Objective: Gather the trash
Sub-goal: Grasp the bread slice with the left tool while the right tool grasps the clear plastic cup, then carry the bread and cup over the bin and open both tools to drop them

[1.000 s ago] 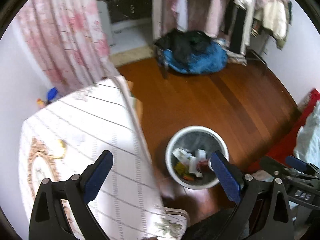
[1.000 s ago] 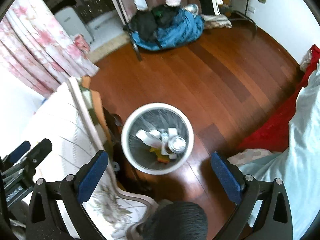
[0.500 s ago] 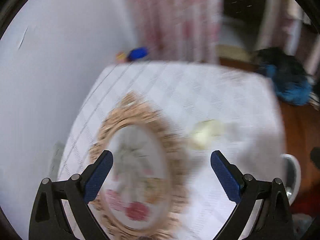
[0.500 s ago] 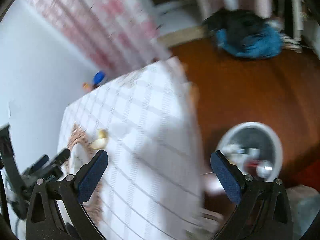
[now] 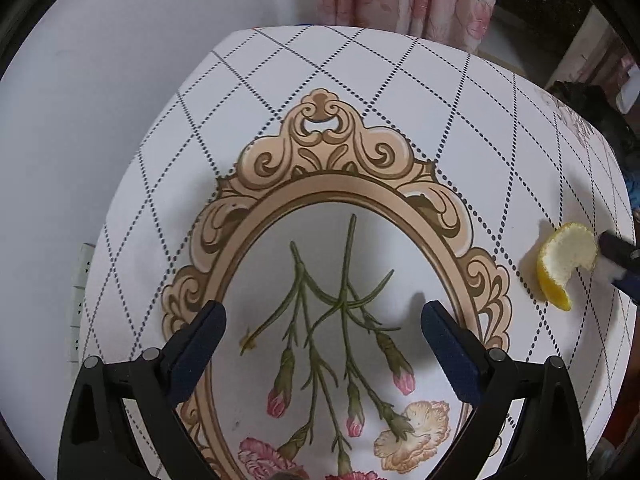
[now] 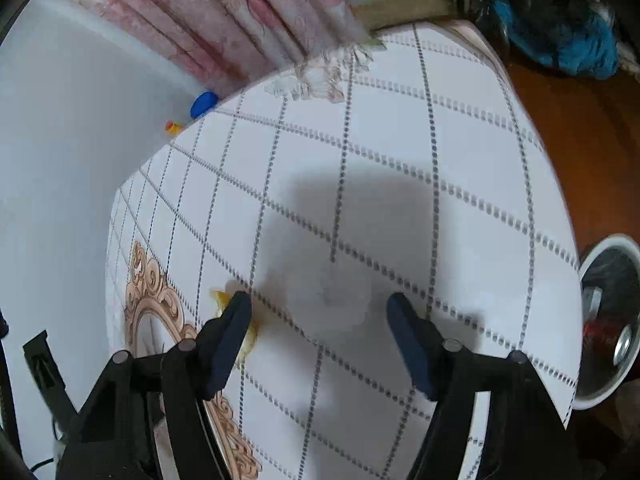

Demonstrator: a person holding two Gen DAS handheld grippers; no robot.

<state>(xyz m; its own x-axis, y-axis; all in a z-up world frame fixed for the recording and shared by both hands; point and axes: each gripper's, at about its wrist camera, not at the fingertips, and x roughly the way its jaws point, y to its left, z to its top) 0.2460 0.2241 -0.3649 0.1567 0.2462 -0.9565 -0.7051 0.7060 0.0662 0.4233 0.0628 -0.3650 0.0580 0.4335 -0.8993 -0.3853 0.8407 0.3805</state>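
Note:
A curled yellow citrus peel [image 5: 566, 261] lies on the white checked tablecloth [image 5: 400, 92] at the right of the left wrist view. My left gripper [image 5: 320, 340] is open and empty above the printed oval frame with flowers. My right gripper [image 6: 320, 312] is open just above the cloth; a crumpled white tissue [image 6: 326, 307] lies between its fingers. Its left finger half hides the peel [image 6: 221, 298]. The right gripper's tip shows beside the peel in the left wrist view [image 5: 618, 254]. A white trash bin [image 6: 608, 320] with rubbish stands on the floor past the table's right edge.
A white wall runs along the table's left side. Pink floral curtains [image 6: 224, 20] hang behind the table. A blue and black heap of clothes [image 6: 560, 36] lies on the wooden floor at the far right. A blue cap [image 6: 204, 103] shows behind the table's far edge.
Both grippers swung from over the trash bin to over the table. The right gripper came down low around the tissue beside the peel.

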